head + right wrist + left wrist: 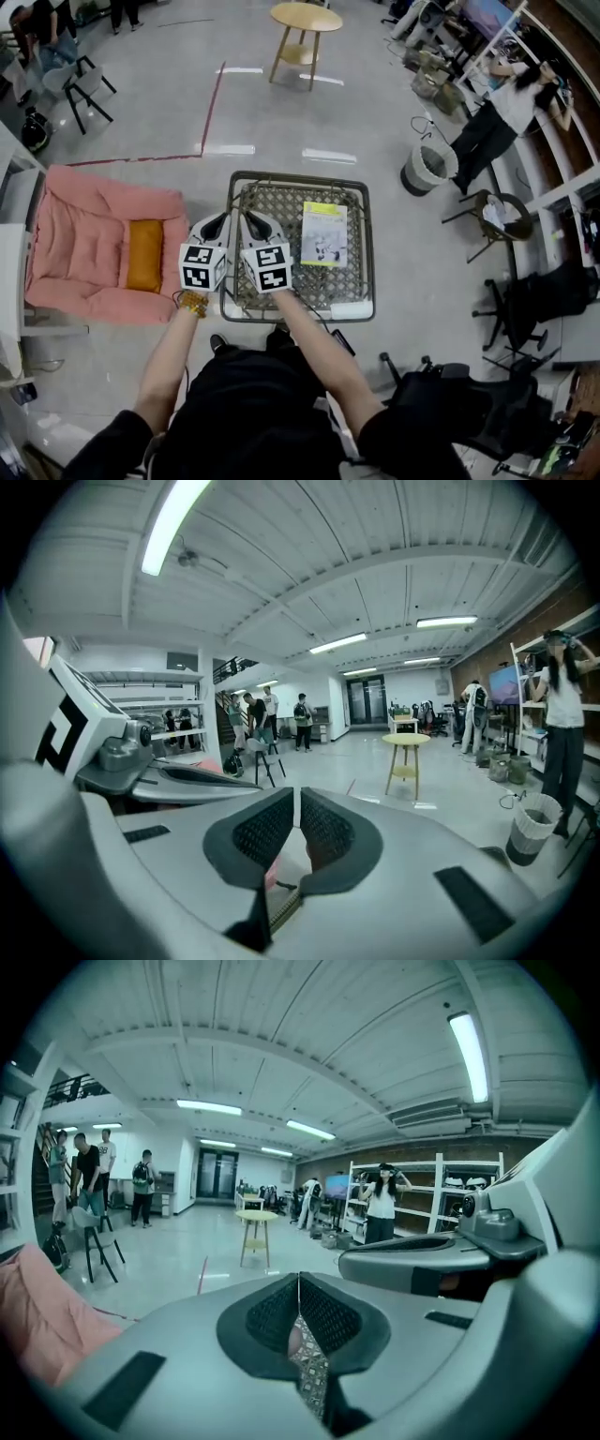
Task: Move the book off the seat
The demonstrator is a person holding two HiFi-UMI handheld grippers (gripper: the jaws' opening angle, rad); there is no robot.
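Observation:
The book (324,234), pale green and white, lies flat on the right half of the woven seat (347,291), a low square stool with a metal frame. Both grippers hang side by side over the seat's left half, left of the book and not touching it. My left gripper (217,221) (298,1279) points nearly level into the room, jaws shut and empty. My right gripper (251,221) (296,794) is right beside it, jaws closed to a thin slit with nothing between them. The book does not show in either gripper view.
A pink armchair (84,246) with an orange cushion (144,255) stands just left of the seat. Farther off are a round wooden side table (306,19), a waste bin (427,169), black chairs and shelving (553,187). Several people stand at the room's edges.

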